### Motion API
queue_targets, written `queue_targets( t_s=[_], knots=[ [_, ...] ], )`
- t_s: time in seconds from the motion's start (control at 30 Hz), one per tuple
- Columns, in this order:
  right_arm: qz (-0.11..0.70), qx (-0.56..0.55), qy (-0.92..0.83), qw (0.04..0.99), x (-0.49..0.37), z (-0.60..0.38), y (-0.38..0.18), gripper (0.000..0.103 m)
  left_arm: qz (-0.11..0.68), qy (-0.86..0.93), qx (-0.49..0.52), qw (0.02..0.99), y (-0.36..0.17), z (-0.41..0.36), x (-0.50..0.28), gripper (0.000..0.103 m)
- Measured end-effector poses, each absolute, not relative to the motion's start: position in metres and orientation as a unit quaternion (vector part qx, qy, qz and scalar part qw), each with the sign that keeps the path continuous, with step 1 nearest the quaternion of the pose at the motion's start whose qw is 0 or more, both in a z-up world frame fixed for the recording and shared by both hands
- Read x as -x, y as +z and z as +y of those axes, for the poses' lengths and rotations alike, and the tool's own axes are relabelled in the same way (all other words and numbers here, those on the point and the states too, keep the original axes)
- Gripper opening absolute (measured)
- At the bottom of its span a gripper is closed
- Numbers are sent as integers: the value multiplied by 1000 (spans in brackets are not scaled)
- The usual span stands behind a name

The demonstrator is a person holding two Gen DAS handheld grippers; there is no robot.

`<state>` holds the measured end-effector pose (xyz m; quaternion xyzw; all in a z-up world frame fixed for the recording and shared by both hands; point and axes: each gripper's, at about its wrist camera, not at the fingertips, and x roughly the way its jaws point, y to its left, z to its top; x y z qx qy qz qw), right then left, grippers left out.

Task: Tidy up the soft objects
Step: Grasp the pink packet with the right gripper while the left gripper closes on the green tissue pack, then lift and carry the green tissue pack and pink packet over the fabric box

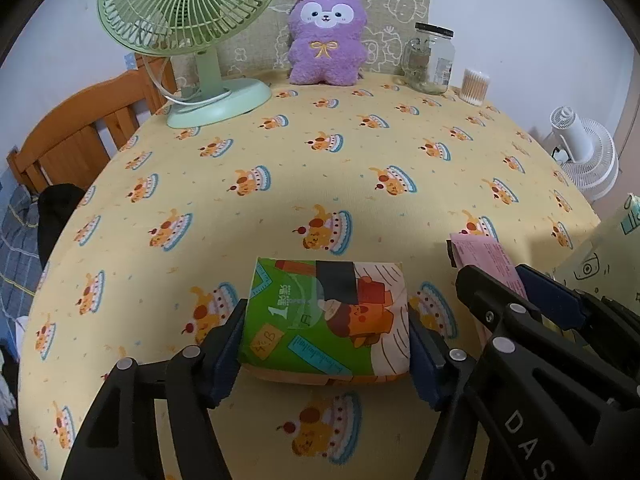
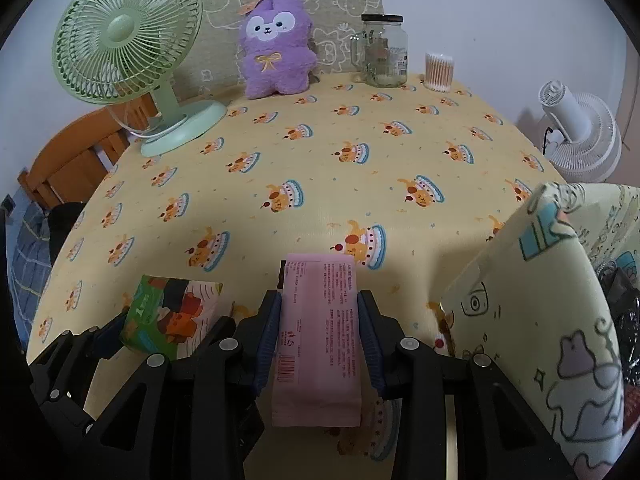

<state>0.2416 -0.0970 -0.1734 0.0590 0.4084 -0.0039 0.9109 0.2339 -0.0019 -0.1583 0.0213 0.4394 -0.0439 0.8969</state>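
Note:
My left gripper (image 1: pixel 326 334) is shut on a green cartoon-printed tissue pack (image 1: pixel 324 320), its blue pads pressing both sides, just above the yellow tablecloth (image 1: pixel 320 168). My right gripper (image 2: pixel 318 332) is shut on a pink tissue pack (image 2: pixel 316 336), held lengthwise between the pads. The green pack also shows in the right wrist view (image 2: pixel 172 316), left of the pink one. The pink pack and right gripper show in the left wrist view (image 1: pixel 496 264). A purple plush rabbit (image 1: pixel 326 36) sits upright at the table's far edge.
A green desk fan (image 1: pixel 188 28) stands at the back left. A glass jar (image 1: pixel 430 60) and a cotton swab tub (image 1: pixel 474 86) stand at the back right. A pale yellow cartoon fabric bag (image 2: pixel 560 320) stands at the near right. A wooden chair (image 1: pixel 76 136) is left of the table.

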Motion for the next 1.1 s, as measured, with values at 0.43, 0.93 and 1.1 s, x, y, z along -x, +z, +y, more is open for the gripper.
queue_targets(
  t_s=[0.43, 0.93, 1.1],
  knots=[
    [389, -54, 9, 920, -210, -91, -157, 42, 422, -33, -15, 906, -141, 3, -204, 71],
    [353, -54, 26, 934, -170, -83, -126, 42, 389, -18, -2, 921, -108, 13, -164, 71],
    [340, -54, 31, 938, -157, -81, -114, 42, 381, -15, 4, 924, -97, 16, -152, 71]
  ],
)
